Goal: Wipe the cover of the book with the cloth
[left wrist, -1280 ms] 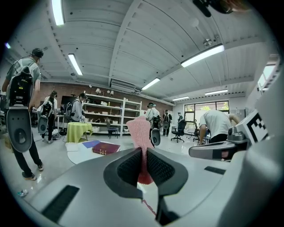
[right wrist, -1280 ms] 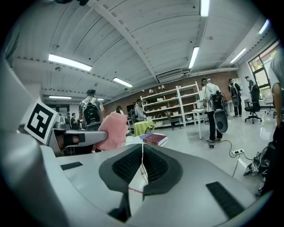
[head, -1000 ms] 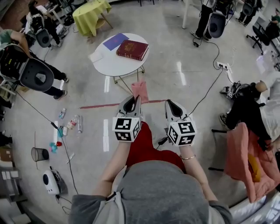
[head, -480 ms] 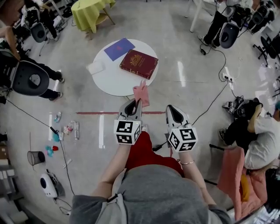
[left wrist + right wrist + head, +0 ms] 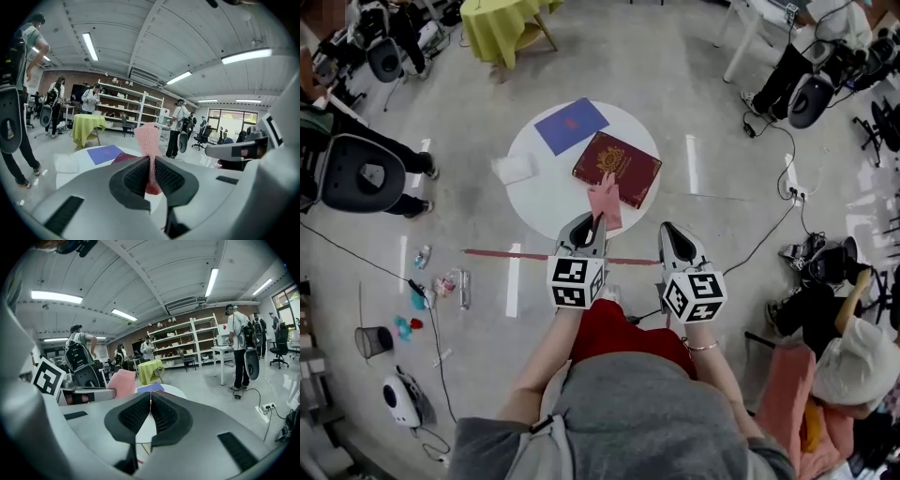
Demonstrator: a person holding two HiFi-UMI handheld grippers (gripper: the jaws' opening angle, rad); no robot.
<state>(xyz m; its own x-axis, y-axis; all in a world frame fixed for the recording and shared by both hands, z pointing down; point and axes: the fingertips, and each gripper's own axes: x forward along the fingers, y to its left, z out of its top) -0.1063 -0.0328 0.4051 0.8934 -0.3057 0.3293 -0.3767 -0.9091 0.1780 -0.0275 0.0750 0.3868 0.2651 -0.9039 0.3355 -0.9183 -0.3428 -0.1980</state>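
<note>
A dark red book (image 5: 617,167) with a gold emblem lies on the round white table (image 5: 546,192), at its right side. My left gripper (image 5: 596,218) is shut on a pink cloth (image 5: 604,199), which stands up from the jaws over the table's near edge, just short of the book. In the left gripper view the cloth (image 5: 149,140) rises between the pads, with the book (image 5: 123,158) behind it. My right gripper (image 5: 667,229) is shut with nothing in it, held off the table's near right. The right gripper view shows the cloth (image 5: 121,382) to its left.
A blue sheet (image 5: 570,125) and a white cloth (image 5: 515,169) also lie on the table. A red tape line (image 5: 502,252) crosses the floor near me. A chair (image 5: 358,172) stands at the left, a yellow-draped table (image 5: 499,27) beyond. Cables (image 5: 769,230) and people are at the right.
The table and book have come nearer in the head view as I walked toward them. The cloth in my left gripper now reaches over the table's near edge. Both grippers stay shut.
</note>
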